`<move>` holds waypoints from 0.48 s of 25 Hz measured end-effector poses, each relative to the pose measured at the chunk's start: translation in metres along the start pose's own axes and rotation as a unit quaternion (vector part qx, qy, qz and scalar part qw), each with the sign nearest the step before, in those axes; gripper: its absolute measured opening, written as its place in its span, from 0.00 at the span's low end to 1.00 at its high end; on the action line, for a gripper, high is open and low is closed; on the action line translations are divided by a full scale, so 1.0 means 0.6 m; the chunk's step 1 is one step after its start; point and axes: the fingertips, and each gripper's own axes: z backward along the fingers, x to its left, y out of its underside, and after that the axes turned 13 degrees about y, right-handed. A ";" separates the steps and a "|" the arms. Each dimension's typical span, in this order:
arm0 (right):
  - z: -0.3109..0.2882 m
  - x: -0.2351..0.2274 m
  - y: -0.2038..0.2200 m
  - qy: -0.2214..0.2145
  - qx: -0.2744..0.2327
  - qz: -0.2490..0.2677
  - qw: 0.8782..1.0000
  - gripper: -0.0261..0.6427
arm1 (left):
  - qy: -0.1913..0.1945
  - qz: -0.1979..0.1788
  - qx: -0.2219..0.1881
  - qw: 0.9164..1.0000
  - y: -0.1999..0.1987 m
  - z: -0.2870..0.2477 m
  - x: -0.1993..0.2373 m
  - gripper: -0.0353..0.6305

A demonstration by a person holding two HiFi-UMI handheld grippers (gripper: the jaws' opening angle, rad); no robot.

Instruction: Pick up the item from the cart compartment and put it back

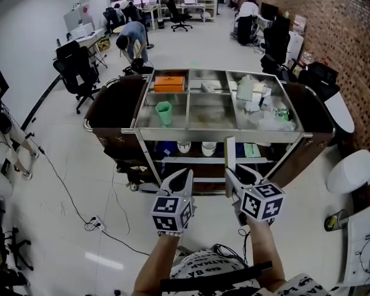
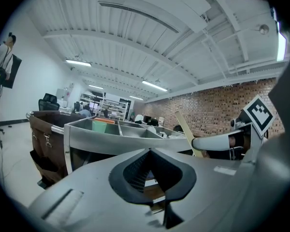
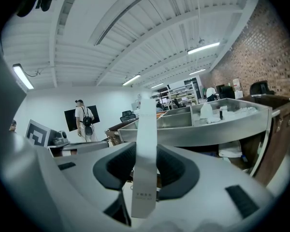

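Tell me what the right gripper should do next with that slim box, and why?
Probably carry it forward over the cart: the right gripper grips the slim box upright, short of the top compartments, so it isn't put back yet.

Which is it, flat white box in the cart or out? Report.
Out. The flat white box stands upright, clamped in the right gripper, short of the cart.
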 end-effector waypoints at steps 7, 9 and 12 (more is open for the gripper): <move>-0.039 0.010 -0.015 0.007 0.006 -0.015 1.000 0.26 | 0.002 -0.030 0.023 0.999 0.003 -0.008 0.011 0.06; -0.052 0.012 -0.037 0.014 0.000 -0.012 1.000 0.26 | 0.009 -0.040 0.023 0.999 -0.009 -0.011 0.016 0.06; -0.072 0.016 -0.085 0.023 -0.013 -0.002 1.000 0.26 | 0.017 -0.051 0.018 0.998 -0.034 -0.013 0.026 0.06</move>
